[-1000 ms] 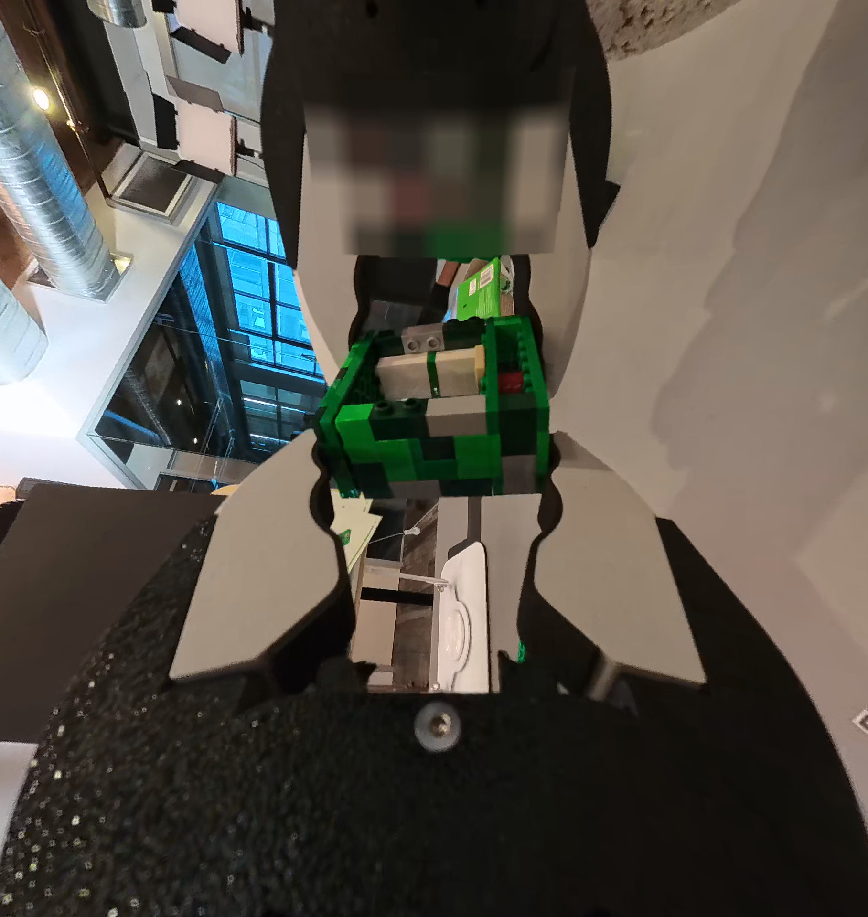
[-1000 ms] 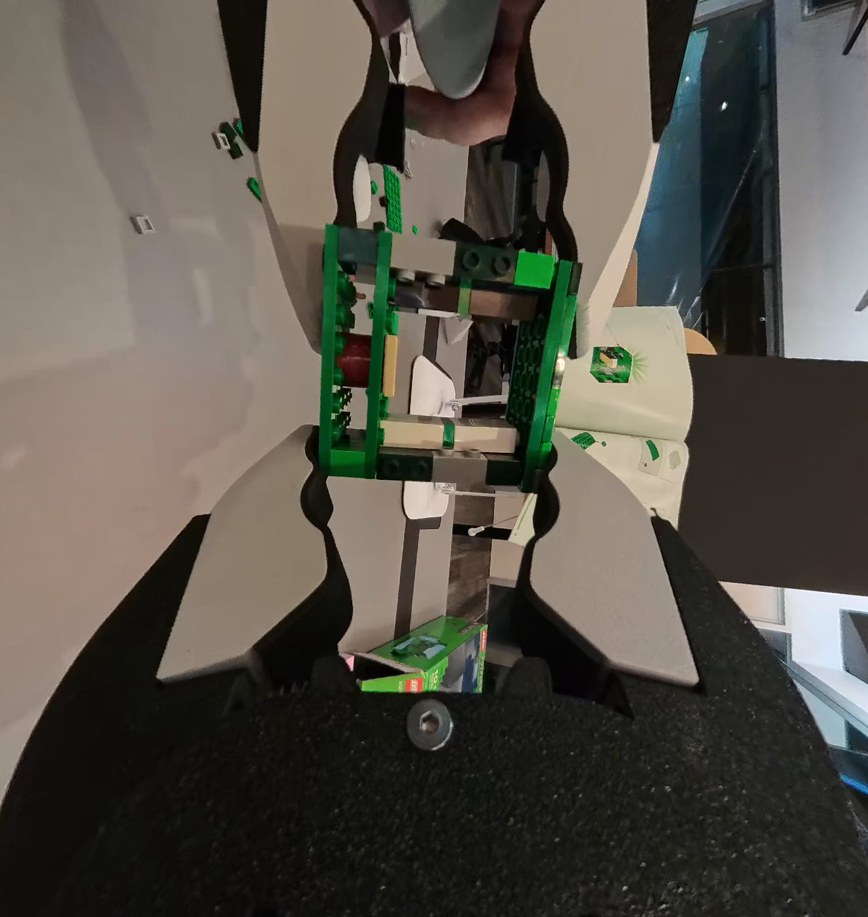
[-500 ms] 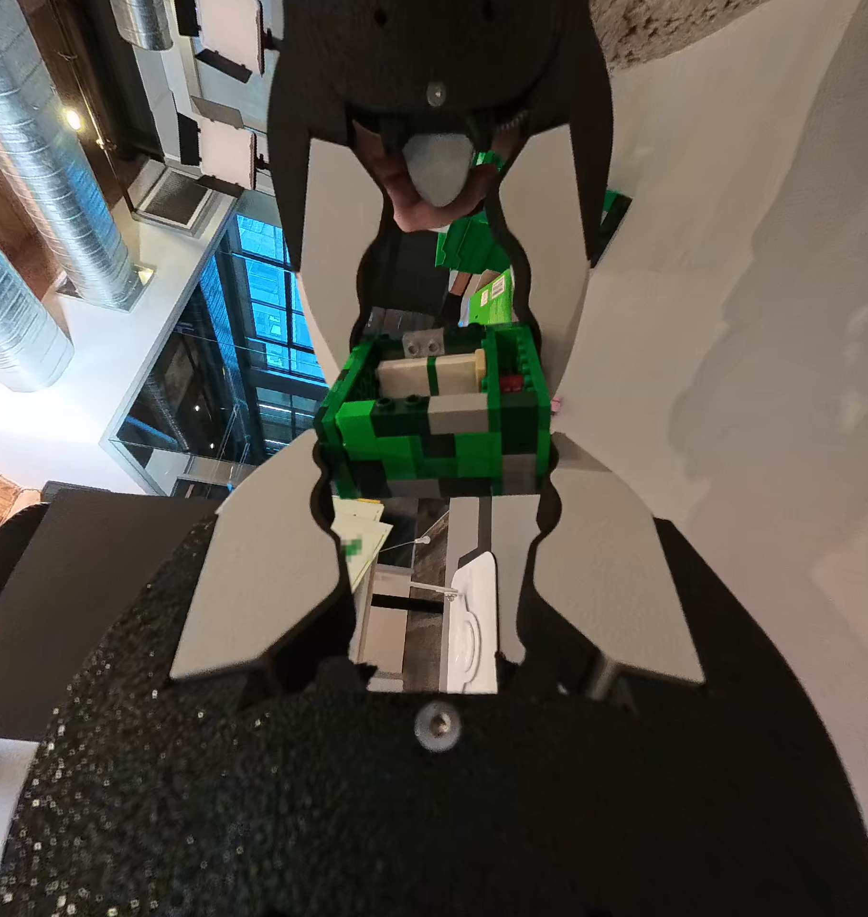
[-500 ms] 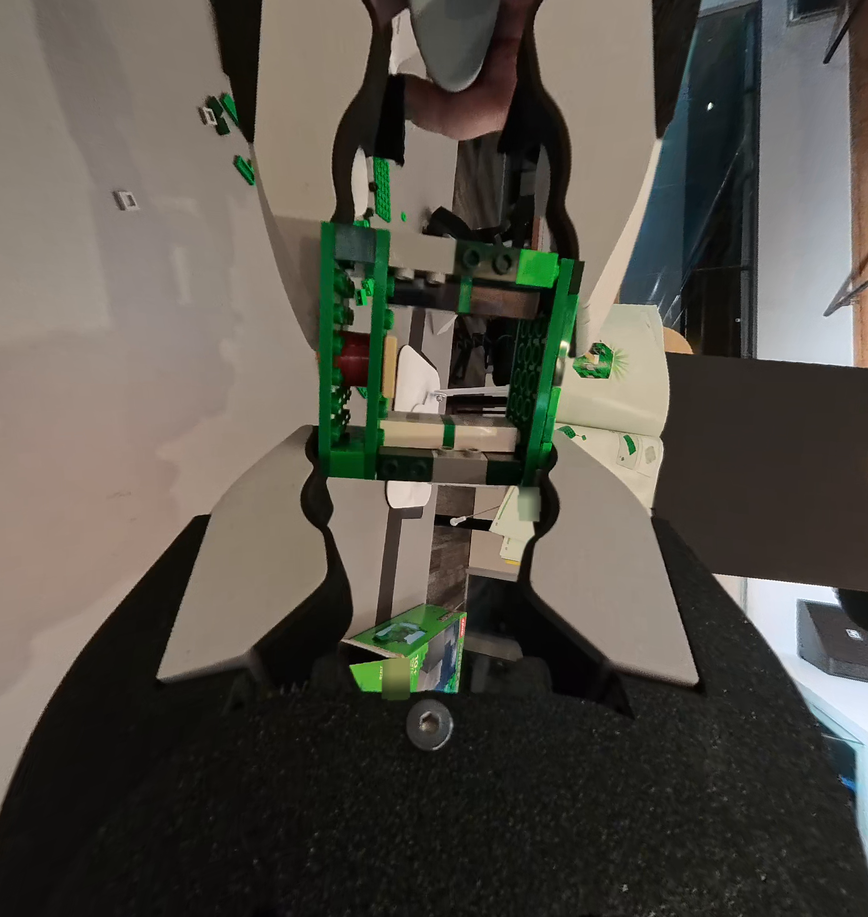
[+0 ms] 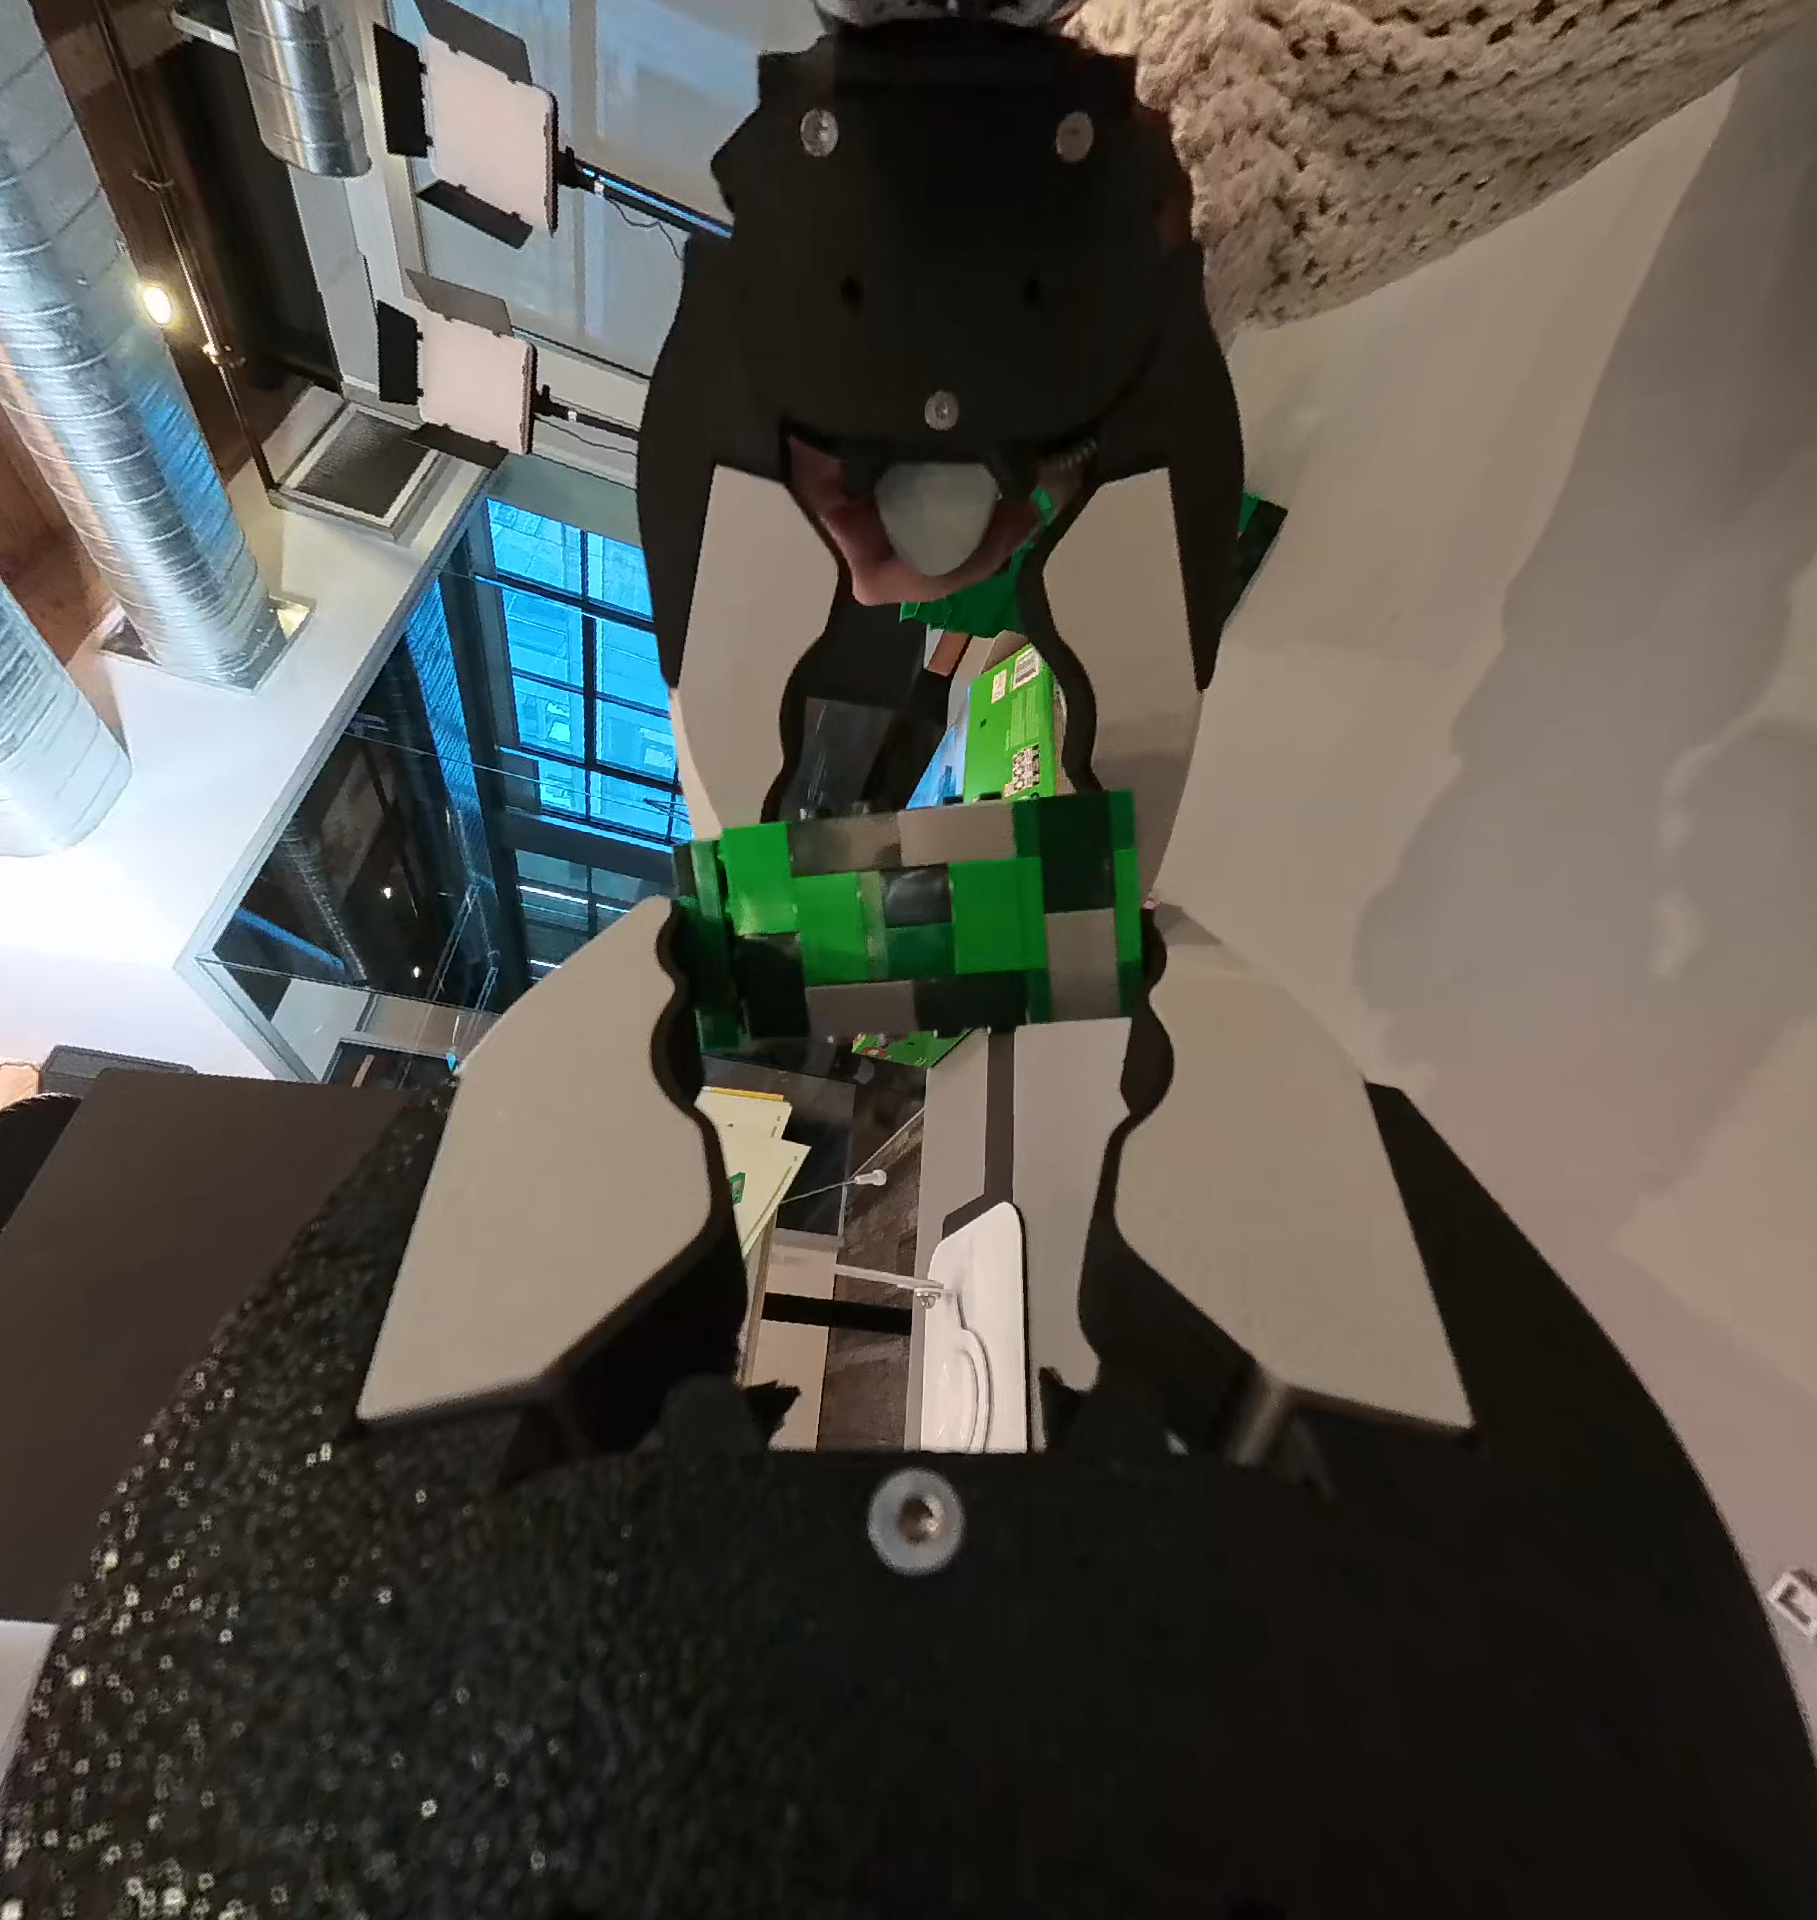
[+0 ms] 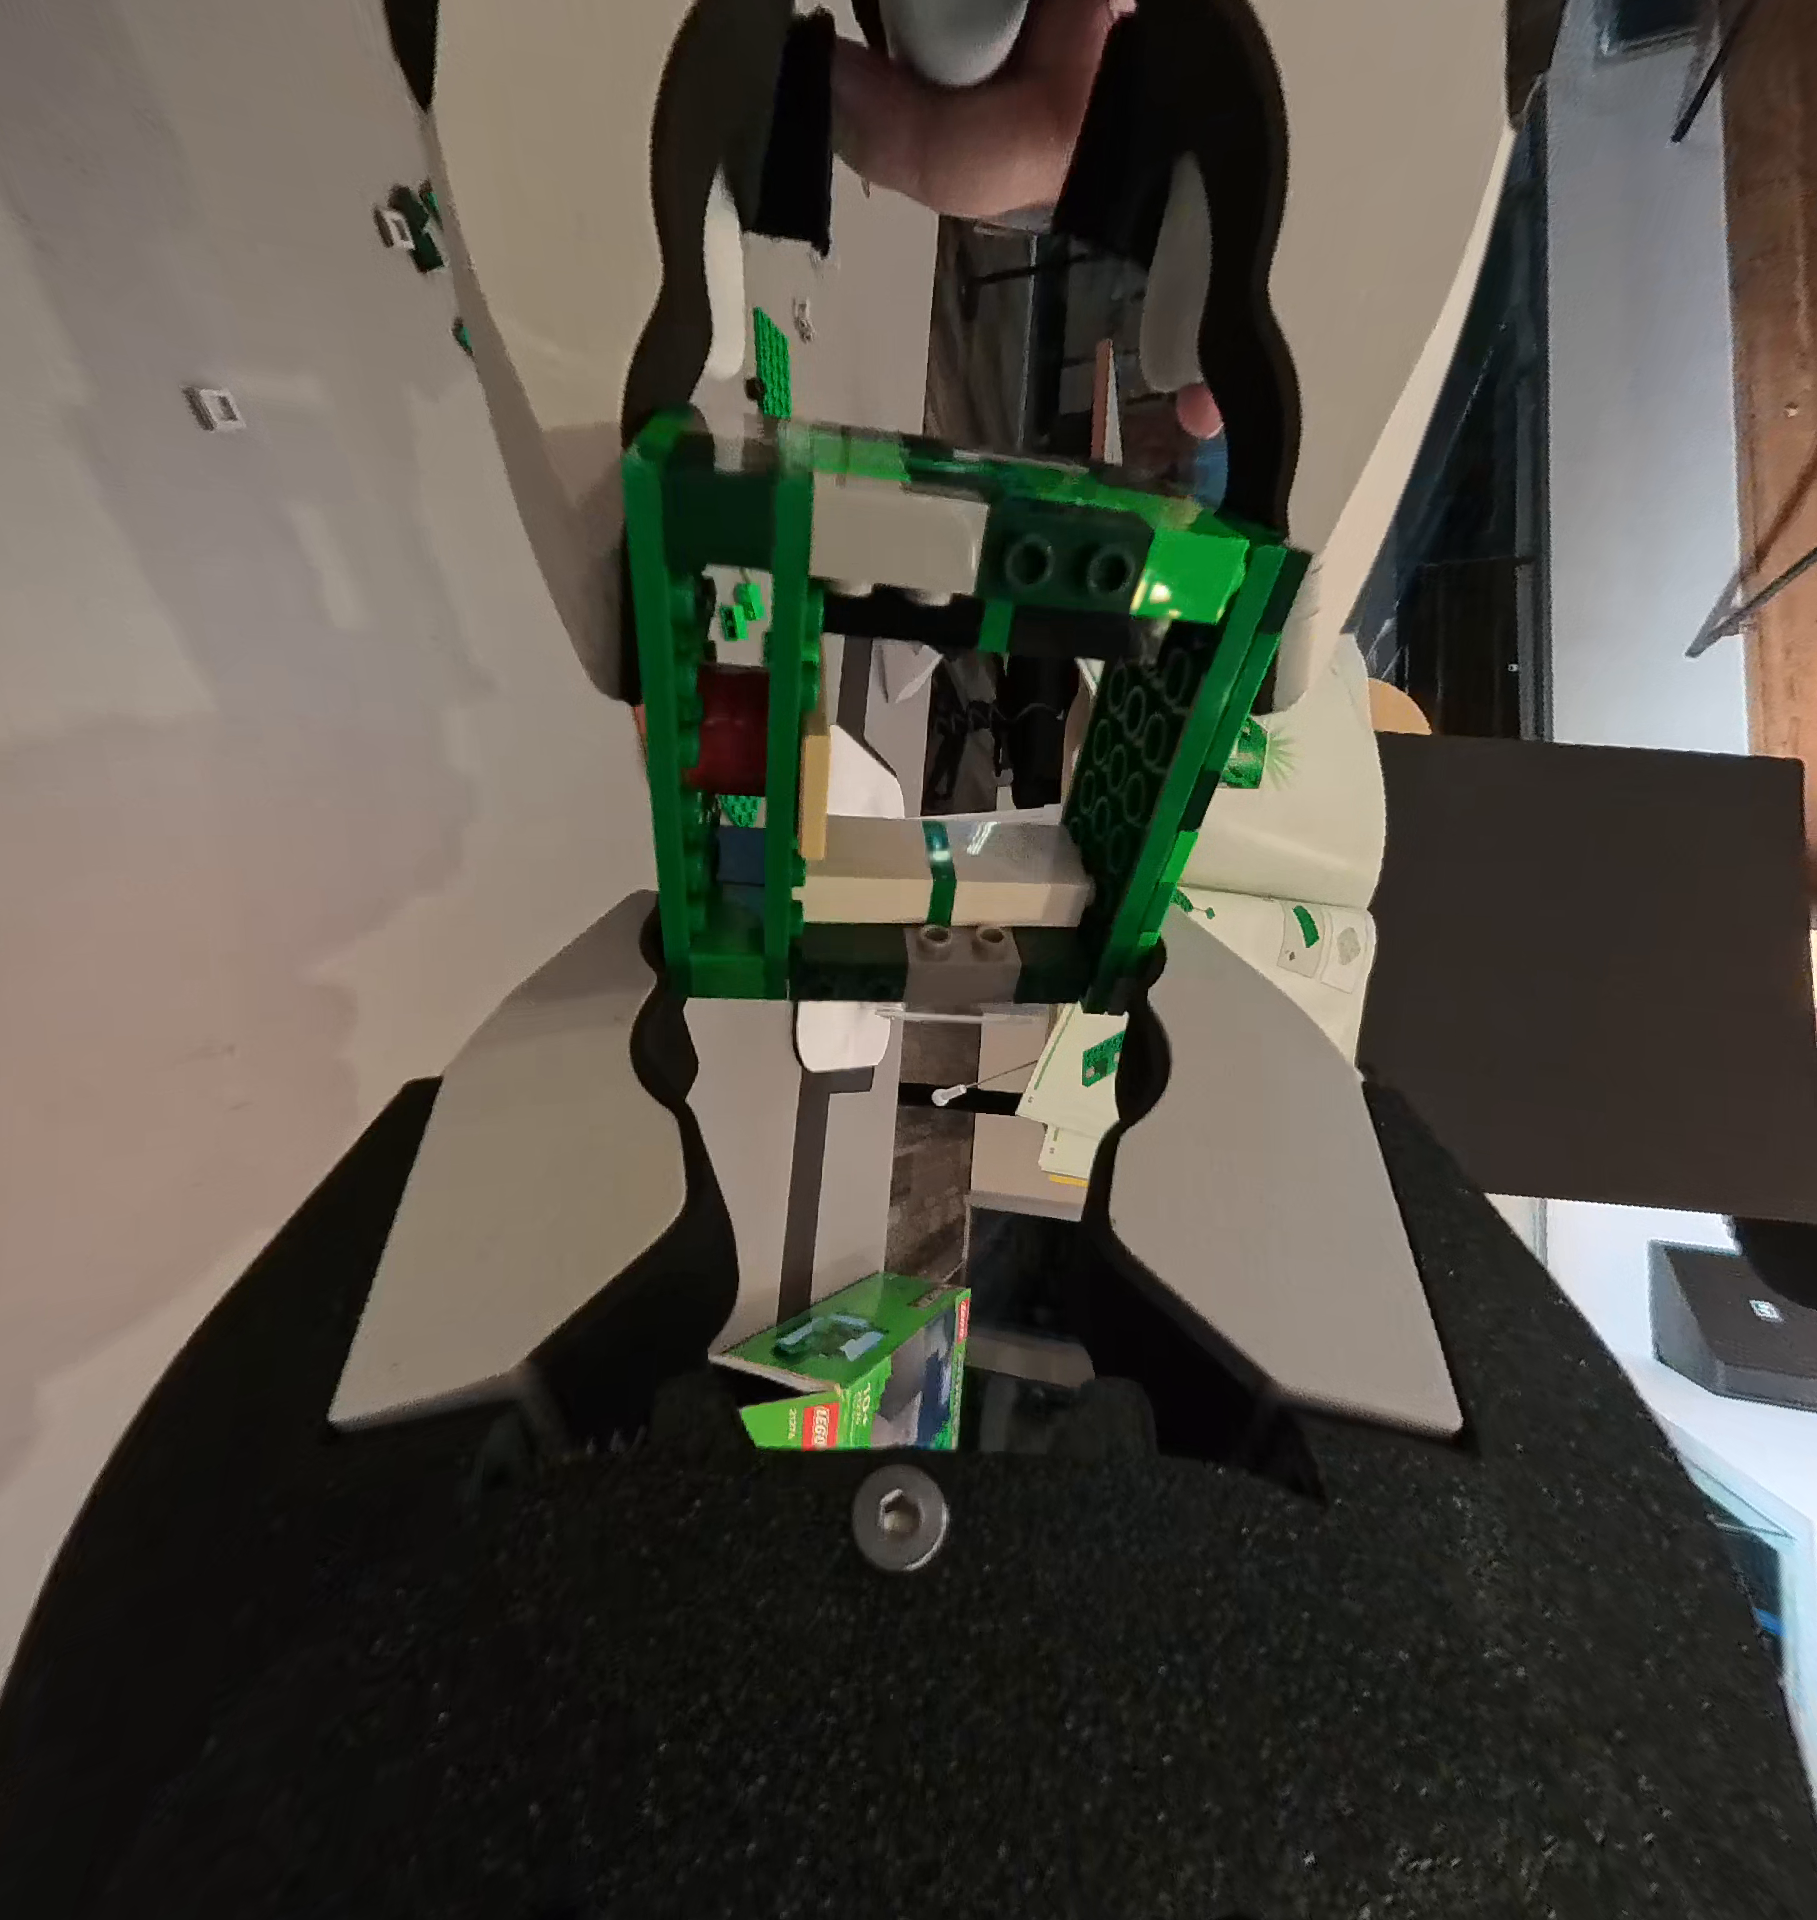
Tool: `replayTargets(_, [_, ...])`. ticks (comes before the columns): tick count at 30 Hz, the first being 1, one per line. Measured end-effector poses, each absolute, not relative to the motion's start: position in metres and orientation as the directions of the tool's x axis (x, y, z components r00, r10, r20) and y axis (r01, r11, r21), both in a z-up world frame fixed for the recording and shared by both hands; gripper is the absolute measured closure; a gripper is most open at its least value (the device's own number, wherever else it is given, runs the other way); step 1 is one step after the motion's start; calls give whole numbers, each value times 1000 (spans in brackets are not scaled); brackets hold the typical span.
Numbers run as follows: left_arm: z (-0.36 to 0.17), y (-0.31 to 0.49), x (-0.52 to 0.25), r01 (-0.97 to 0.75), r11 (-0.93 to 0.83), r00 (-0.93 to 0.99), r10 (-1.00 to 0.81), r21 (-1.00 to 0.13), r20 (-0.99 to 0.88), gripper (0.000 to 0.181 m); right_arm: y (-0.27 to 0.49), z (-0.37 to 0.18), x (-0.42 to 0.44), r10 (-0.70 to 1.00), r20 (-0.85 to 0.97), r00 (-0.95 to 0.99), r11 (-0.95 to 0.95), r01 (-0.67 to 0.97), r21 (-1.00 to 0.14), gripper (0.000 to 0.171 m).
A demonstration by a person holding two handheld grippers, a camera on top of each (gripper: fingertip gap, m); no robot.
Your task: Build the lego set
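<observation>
Lego build fills gap between left gripper fingertips; right gripper blocks its far side head-on. White table open alongside; small loose pieces scattered farther off.

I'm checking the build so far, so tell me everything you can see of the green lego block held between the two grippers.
The lego build is a boxy, hollow frame of glossy plastic bricks, mostly bright and dark green with grey ones mixed in. The left wrist view shows one closed patchwork wall; the right wrist view looks into the open inside, with a red piece, a cream bar banded in green, and studded green plates. It is held off the white table, slightly tilted, gripped on opposite ends by the jaws of the left gripper and right gripper.
</observation>
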State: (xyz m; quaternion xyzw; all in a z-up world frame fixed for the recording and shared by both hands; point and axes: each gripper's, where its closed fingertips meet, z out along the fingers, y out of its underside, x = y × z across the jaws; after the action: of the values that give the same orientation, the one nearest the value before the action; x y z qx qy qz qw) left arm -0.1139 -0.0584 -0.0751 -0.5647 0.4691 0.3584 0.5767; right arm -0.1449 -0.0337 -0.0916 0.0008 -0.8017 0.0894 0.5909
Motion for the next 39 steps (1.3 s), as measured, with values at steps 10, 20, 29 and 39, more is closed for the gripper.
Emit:
replayTargets(10, [-74,-61,-111,-955,110,265,-115,-277,-957,103,-48,-88,-138,131,940,-316,965,-176,-194,90])
replayTargets(20, [-72,-60,-113,-956,105,265,-100,-275,-959,103,-47,-84,-137,117,949,-293,971,-165,-171,89])
replayTargets(29, [-52,-67,-136,-953,68,297,-7,-297,-955,103,-36,-65,-134,318,894,-316,908,-171,-384,91])
replayTargets(39, [-37,-81,-124,-939,184,300,17,-291,-954,104,-77,-61,-107,370,-156,-916,80,198,-977,78])
